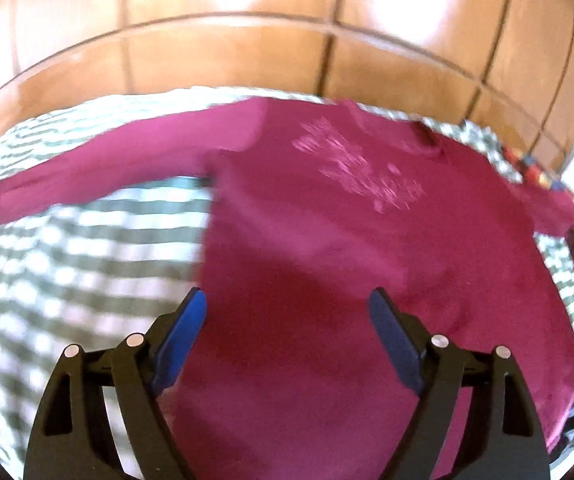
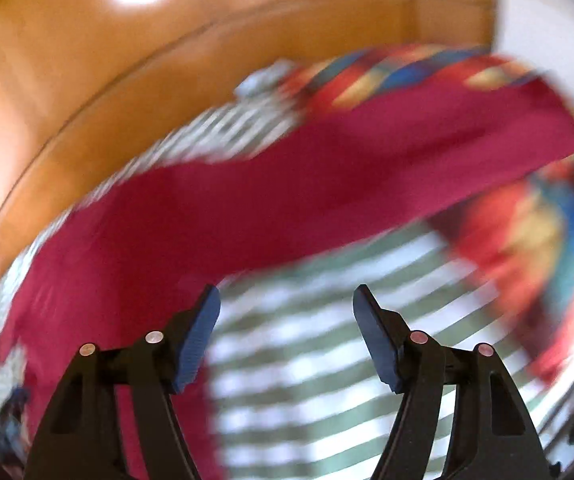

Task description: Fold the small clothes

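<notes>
Wooden panelling (image 1: 247, 52) with dark seams fills the background of both views, and a green-and-white striped cloth (image 1: 99, 248) covers the surface below it; I cannot tell whether that surface is a bed or a tabletop.

My left gripper (image 1: 287, 300) hovers with its jaws spread wide and nothing between them. Both blue pads (image 1: 183, 336) are bare. Directly below and ahead of these jaws lies the magenta long-sleeved shirt (image 1: 327, 240), spread flat and front side up on the striped cloth. A pale pink print (image 1: 359, 164) marks its chest. One sleeve (image 1: 99, 168) runs out straight toward the left edge of that view. The neckline sits at the far side, near the wood panelling. The hem lies nearest the jaws.

My right gripper (image 2: 287, 300) likewise has its jaws wide apart and holds nothing. Bare striped cloth (image 2: 319, 360) lies between and below its pads. The shirt's other sleeve (image 2: 367, 176) crosses that view above the jaws, from lower left to upper right, and the shirt body (image 2: 87, 280) fills the lower left.

A multicoloured fabric (image 2: 535, 236) in red, blue and yellow lies beside and beyond that sleeve at the right. Both views are motion-blurred, the right more heavily, so fine detail of that fabric cannot be made out.
</notes>
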### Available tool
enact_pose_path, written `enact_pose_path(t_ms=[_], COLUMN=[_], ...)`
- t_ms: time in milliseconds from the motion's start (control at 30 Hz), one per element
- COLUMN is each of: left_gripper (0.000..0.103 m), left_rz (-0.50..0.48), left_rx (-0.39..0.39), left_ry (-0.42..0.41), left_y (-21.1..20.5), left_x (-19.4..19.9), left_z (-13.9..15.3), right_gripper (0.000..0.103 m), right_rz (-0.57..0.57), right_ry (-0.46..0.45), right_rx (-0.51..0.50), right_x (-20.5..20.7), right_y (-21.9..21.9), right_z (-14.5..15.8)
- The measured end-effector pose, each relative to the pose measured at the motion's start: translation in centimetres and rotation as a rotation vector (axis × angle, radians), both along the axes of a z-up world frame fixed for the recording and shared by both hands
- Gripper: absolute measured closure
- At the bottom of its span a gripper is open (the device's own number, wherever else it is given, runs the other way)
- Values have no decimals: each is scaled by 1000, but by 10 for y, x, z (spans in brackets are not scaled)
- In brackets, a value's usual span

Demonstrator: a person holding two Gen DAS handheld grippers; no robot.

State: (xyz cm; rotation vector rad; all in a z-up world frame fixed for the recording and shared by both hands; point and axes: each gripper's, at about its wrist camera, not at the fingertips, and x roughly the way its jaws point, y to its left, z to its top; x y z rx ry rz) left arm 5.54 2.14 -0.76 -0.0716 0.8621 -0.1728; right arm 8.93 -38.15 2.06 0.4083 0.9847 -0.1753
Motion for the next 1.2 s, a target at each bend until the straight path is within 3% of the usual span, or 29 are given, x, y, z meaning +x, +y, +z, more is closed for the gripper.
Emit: enact_pose_path(t_ms=[133,267,367,467,533,567,667,733,800,900,967,1033,1100,1200], left_gripper=[26,29,43,58,91,91,92,99,99,93,85,75,64,63], left_rz=[-8,-76,-120,-130,-138,-137,-140,-131,-117,-112,-92,-80,-74,-90], left_rx=[-50,-70,-57,-40,-63,-89,-159,-186,-183,-177,-119,-76,-48,-4], left_ry=[8,63,119,114,127,134,134,169,220,213,164,94,30,-39], left_y=[42,58,55,49,50,53,66,74,81,83,81,76,68,45], left_x=[-25,-52,-65,-76,-78,-77,-83,-86,-89,-91,-89,-81,-69,-41], left_z=[7,-7,-22,-28,-26,-23,-12,-17,-32,-28,-16,0,13,29], right_gripper=[44,45,50,58,85,90,92,92,92,89,77,48,44,44], right_rz=[135,150,147,154,164,173,202,210,207,203,193,160,140,158], right_ry=[50,44,42,41,40,35,16,37,35,35,38,24,-6,-52], right_rx=[20,7,32,26,8,3,-91,-119,-113,-103,-105,-130,-127,-144], right_x=[-14,-35,-47,-55,-56,-57,-63,-66,-66,-65,-65,-64,-64,-59], right_y=[55,73,71,70,72,75,83,83,81,79,75,72,73,88], right_z=[-26,-31,-35,-34,-33,-31,-24,-33,-39,-37,-34,-27,-20,-9])
